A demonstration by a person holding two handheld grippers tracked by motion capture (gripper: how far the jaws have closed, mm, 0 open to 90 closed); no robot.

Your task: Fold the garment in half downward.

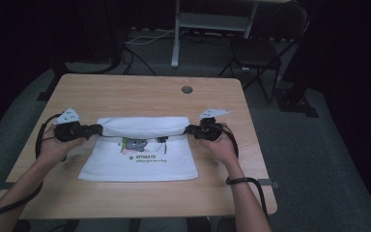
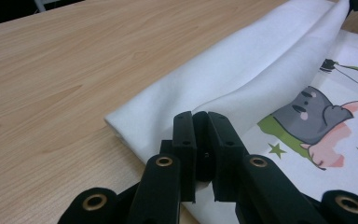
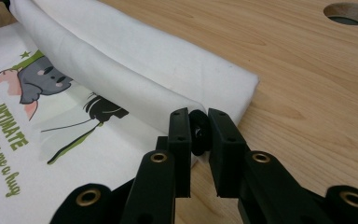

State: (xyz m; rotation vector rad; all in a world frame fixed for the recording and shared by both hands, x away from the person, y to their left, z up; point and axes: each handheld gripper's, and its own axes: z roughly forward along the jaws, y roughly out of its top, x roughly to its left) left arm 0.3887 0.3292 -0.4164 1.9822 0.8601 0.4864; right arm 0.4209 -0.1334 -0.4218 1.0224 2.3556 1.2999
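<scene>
Fabric folding is the work in hand: a white printed tote bag (image 1: 140,157) lies flat near the middle of the wooden table (image 1: 125,92), on the person's side of the round cable hole (image 1: 187,90), and its far part is turned over toward the person in a soft roll. The left gripper (image 1: 98,128) pinches the roll's left end, its jaws closed tight on the white cloth, as the left gripper view (image 2: 200,122) shows; the right gripper (image 1: 189,129) clamps the right end the same way, jaws nearly together with a sliver of cloth between them (image 3: 198,120). Holding both ends level, one at each side of the bag, likely keeps the fold straight and the edges matched. The cartoon print (image 1: 137,145) and its green lettering lie bare just on the person's side of the roll, so the fold seems only partway across
</scene>
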